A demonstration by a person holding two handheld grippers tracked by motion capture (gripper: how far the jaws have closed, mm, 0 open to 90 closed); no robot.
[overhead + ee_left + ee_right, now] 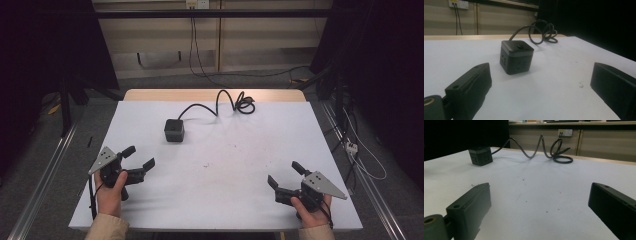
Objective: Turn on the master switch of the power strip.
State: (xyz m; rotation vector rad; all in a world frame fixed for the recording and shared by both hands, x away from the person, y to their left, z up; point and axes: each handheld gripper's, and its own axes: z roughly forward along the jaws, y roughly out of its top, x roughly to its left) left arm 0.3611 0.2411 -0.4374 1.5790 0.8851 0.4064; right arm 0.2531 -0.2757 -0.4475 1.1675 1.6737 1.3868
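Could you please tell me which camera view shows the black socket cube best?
The left gripper view: the socket cube sits close, showing its top button and socket faces. The high view shows its top from above; the right gripper view shows it small and far off.

White surface (250,165) with a wooden strip along the far edge. Sitting on it: a black cube power strip (174,130) left of center toward the far side, its cable (235,102) coiled near the far edge.

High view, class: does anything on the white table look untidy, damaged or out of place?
Mostly tidy. The black cube power strip sits upright, but its cable loops loosely toward the table's far edge. A small scrap and faint specks mark the white tabletop.
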